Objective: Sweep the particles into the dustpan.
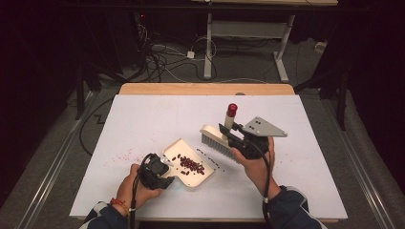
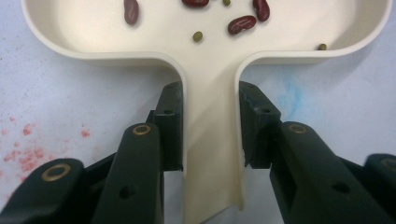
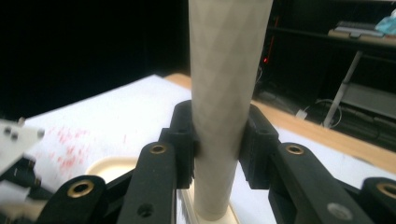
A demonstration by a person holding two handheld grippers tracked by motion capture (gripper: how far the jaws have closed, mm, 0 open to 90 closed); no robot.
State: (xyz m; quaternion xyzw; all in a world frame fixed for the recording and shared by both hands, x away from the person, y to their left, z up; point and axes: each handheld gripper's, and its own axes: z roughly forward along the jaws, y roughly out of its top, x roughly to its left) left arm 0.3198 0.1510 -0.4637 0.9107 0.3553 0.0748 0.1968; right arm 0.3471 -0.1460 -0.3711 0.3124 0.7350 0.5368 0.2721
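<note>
Left tongs (image 1: 165, 172) clamp the dustpan (image 1: 187, 162) handle; right tongs (image 1: 228, 135) clamp the brush (image 1: 218, 143) — stray beans (image 1: 210, 158) lie between them.

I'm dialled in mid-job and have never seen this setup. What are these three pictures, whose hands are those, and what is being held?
No robot arm here: a person at a table holds a hand-held claw in each hand. The high view looks down from above the person's side. There the left claw grips the handle of a cream dustpan holding red kidney beans. The right claw grips a brush by its upright handle, which has a red tip. A few beans still lie on the white table between brush and pan. The other two pictures come from cameras riding on each claw: the left gripper view shows its jaws clamping the dustpan handle, the right gripper view the brush handle.
</note>
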